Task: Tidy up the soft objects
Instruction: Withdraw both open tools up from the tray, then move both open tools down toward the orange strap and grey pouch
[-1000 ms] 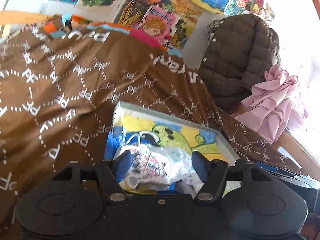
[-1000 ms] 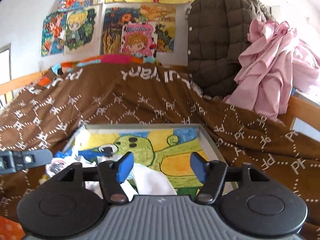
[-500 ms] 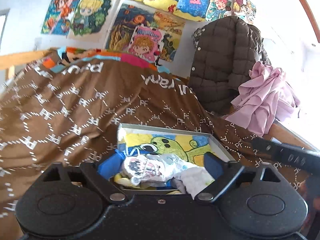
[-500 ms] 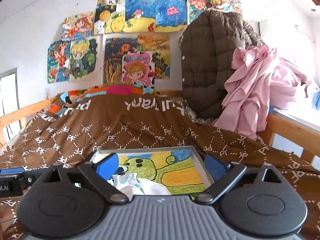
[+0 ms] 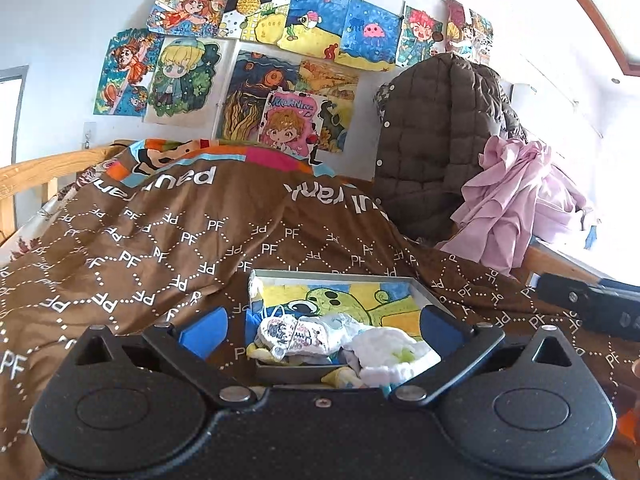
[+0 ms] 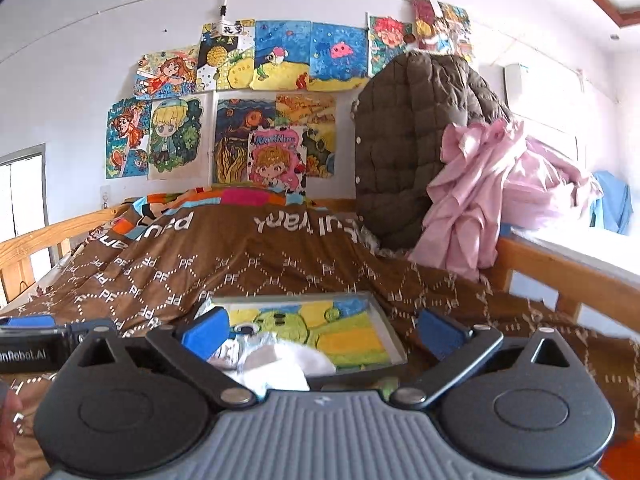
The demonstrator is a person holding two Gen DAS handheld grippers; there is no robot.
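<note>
A shallow grey tray [image 5: 332, 276] with a painted green creature on its floor lies on the brown blanket. A printed small garment [image 5: 296, 332] and a white cloth [image 5: 384, 350] are heaped at its near left end. My left gripper [image 5: 322, 328] hovers short of the tray, its jaws opening wide; the heap shows in the gap, untouched by the pads. In the right wrist view the tray [image 6: 288, 298] and the white cloth [image 6: 280, 360] appear again. My right gripper [image 6: 324, 332] also has its jaws opening, nothing pressed between them.
The brown patterned blanket [image 5: 160, 240] covers the bed. A dark quilted jacket [image 5: 436, 152] and a pink cloth [image 5: 508, 208] hang at the right. Wooden bed rails [image 6: 560, 272] run along both sides. Drawings [image 6: 256, 80] cover the back wall.
Both grippers have drawn back and upward from the tray and spread their jaws wider. The heap of small garments stays in the tray.
</note>
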